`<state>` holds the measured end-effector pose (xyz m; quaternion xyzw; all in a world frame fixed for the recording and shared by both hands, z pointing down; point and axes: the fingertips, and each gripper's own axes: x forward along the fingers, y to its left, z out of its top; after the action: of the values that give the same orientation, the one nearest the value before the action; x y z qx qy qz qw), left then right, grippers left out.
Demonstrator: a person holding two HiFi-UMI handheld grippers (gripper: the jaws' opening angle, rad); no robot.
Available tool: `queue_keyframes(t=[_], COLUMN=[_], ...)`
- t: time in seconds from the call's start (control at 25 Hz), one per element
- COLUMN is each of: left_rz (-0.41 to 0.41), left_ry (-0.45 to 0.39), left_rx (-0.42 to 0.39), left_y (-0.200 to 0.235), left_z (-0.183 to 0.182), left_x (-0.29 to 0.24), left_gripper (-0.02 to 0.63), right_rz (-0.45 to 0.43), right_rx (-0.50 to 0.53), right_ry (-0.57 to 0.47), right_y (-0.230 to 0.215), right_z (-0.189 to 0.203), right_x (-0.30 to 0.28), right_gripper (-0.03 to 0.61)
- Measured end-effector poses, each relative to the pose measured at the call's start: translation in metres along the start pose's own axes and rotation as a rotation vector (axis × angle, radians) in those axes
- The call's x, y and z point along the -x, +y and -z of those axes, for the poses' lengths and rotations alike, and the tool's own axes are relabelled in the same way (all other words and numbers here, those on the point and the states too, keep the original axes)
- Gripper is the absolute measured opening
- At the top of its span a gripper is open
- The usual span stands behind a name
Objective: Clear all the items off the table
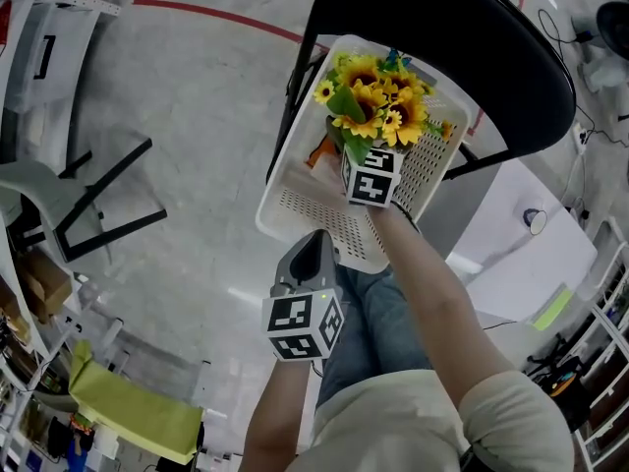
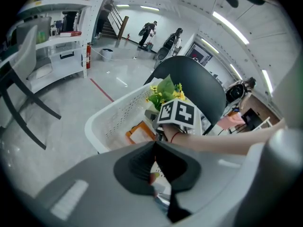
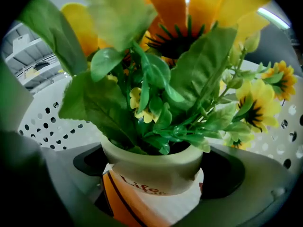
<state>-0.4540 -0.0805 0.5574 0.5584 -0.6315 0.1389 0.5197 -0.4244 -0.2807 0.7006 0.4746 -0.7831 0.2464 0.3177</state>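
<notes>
Head view: a white perforated basket (image 1: pixel 278 214) sits on a black chair (image 1: pixel 442 37). It holds an orange packet (image 1: pixel 319 152) and the potted sunflowers (image 1: pixel 378 101), which the right gripper (image 1: pixel 359 160) clamps by the pot, forearm reaching over the basket's near rim. The left gripper (image 1: pixel 316 244) hovers at that rim, jaws seemingly pressed together, empty.
</notes>
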Motion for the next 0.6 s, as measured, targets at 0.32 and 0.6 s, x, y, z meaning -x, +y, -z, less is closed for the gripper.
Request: queue_keyframes(t=[0.32, 0.6], left_rz=[0.004, 0.0], left_ry=[0.008, 0.012], left_rx=[0.01, 0.022], left_y=[-0.001, 0.005], left_z=[0.003, 0.004], left_x=[-0.004, -0.007], left_gripper=[0.011, 0.011], right_rz=[0.005, 0.011], right_rx=[-0.023, -0.008], right_ry=[0.039, 0.076], right_y=[-0.002, -0.003], right_z=[0.013, 0.022], right_x=[-0.02, -0.035], right_gripper=[0.597, 0.597])
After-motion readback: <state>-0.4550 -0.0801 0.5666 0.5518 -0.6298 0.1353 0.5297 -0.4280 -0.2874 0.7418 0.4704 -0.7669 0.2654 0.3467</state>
